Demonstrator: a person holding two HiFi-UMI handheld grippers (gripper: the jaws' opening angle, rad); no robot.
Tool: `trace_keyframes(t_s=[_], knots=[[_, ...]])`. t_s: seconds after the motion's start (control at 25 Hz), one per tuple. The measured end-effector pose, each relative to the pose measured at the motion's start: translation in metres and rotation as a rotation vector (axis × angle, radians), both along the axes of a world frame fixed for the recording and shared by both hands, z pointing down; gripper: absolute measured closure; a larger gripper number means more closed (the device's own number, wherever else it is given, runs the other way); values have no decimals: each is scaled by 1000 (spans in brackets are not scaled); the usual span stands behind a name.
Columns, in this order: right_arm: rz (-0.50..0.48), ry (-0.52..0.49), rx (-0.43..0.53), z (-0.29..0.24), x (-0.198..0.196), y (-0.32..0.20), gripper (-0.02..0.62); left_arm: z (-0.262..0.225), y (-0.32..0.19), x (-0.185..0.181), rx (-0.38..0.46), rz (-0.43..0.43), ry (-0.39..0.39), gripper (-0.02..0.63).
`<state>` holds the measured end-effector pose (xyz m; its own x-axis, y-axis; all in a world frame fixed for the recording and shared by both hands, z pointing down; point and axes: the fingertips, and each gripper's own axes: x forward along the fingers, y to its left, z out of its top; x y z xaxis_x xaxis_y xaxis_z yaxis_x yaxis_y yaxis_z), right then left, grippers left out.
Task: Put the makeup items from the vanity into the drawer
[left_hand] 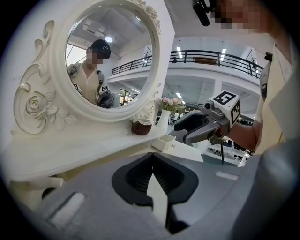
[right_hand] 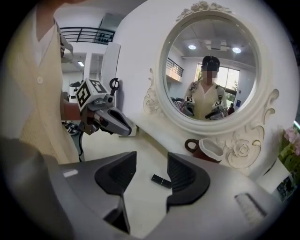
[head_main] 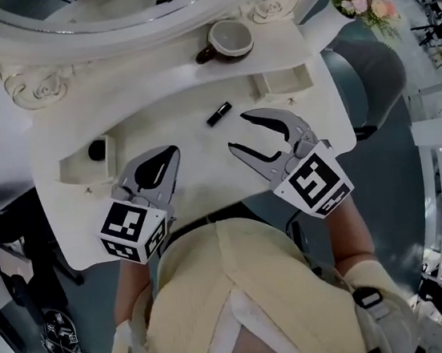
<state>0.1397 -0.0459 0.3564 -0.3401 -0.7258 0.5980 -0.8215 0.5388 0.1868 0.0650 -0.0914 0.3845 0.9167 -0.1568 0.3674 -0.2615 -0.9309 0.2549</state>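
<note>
Right tongs (head_main: pixel 239 131) spread just short of the lipstick (head_main: pixel 218 114), left tongs (head_main: pixel 171 154) pressed together; a skewed pinch could roll it away.

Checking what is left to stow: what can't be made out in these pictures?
Dark round item in the left tray: too small in the head view to identify.
Black tube: any print too small in every view.
Near edge of the vanity: hidden by the person's torso in the head view; no drawer front shows.
</note>
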Motion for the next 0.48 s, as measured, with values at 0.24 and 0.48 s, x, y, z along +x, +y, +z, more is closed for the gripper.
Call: trace_keyframes(t_s=[0.24,0.48], knots=[[-130,214,-95,36,9,-4,368,12,-1,-7,-19,-29,-32,601],[-275,322,-161,68,10,-15,373,20,-6,-13,-48,-73,-33,601]])
